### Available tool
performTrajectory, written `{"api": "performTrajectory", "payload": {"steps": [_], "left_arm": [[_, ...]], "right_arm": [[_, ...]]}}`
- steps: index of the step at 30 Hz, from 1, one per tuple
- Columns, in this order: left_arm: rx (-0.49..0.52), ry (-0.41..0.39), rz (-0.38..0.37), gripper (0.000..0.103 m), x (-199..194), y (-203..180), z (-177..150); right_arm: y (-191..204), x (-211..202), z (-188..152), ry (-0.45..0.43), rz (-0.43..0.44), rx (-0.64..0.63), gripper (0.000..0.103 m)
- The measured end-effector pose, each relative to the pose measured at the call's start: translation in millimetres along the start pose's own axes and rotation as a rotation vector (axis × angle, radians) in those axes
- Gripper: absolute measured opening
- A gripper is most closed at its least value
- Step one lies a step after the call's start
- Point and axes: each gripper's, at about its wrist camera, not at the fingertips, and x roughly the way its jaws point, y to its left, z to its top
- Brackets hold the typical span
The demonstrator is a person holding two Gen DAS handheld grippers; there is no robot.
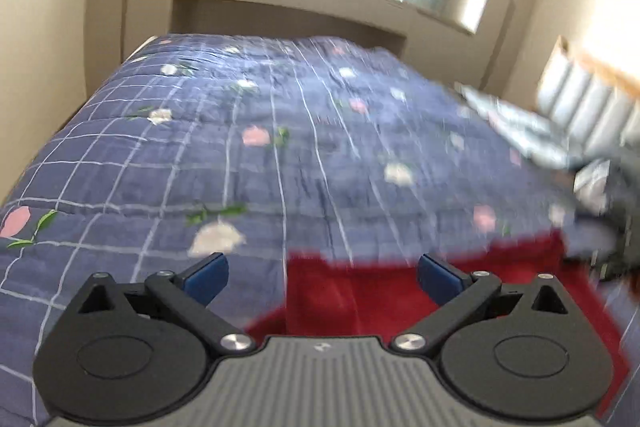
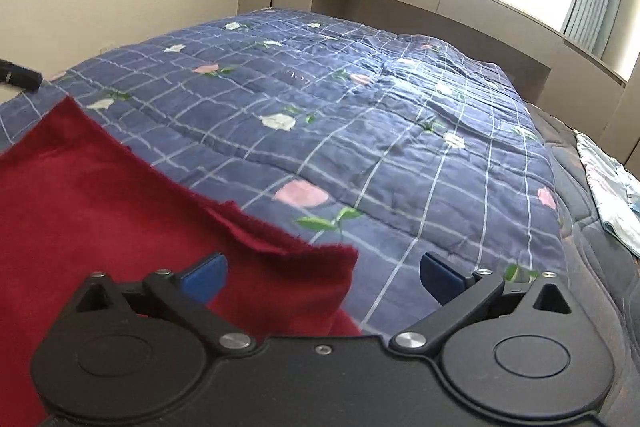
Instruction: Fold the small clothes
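Red fabric, the small garment [image 1: 400, 291] being folded, lies on a blue checked floral quilt [image 1: 280, 155] that covers the bed. Left to right: in the left wrist view the left gripper [image 1: 323, 277] has its jaws spread wide with nothing held; the left blue pad [image 1: 206, 277] is over bare quilt, the right pad over the red cloth, so that the garment's left edge runs up between the jaws and its far edge lies just beyond the fingertips. Motion blur softens this view, and a dark shape at the far right cannot be identified. In the right wrist view the right gripper [image 2: 323, 277] is likewise fully spread and empty; here the garment [image 2: 120, 211] fills the area left of and beneath the left pad [image 2: 206, 277], its frayed right-hand corner ending between the jaws, while the right pad stands over quilt alone. A pale patterned cloth [image 2: 608, 187] lies well to the right of the jaws, at the bed's edge. Judged from these views, the garment is laid out and at least one layer appears doubled over, but whether the fold is finished cannot be told; neither gripper grips anything, so any further folds remain.
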Motion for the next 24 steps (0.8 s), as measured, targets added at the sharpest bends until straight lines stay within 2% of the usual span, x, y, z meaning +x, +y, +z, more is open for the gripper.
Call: {"api": "performTrajectory", "payload": {"steps": [2,4,6,8,11,14,19,24], "left_arm": [[0.043,0.015,0.067,0.103,9,-12,-14],[0.046,0.022,0.164,0.102,22,-17,-25],[0.009,0.029,0.259,0.102,35,-14,-32],[-0.055,0.037,0.304,0.102,46,-6,-36],[-0.18,0.036,0.267,0.103,54,13,-42],[-0.257,0.018,0.215,0.103,57,32,-49],[-0.246,0.003,0.223,0.103,60,32,-52],[-0.241,-0.068,0.27,0.103,30,23,-51]], "right_arm": [[4,6,-7,-0.018,-0.054,-0.009,0.102],[6,15,-16,-0.048,-0.141,-0.028,0.102],[3,24,-23,-0.063,-0.227,-0.014,0.102],[-6,31,-31,-0.075,-0.256,0.041,0.102],[-18,35,-41,-0.101,-0.264,0.139,0.102],[-19,38,-49,-0.119,-0.261,0.159,0.102],[-18,29,-46,-0.136,-0.277,0.149,0.102],[1,-14,-44,-0.172,-0.305,0.104,0.102]]}}
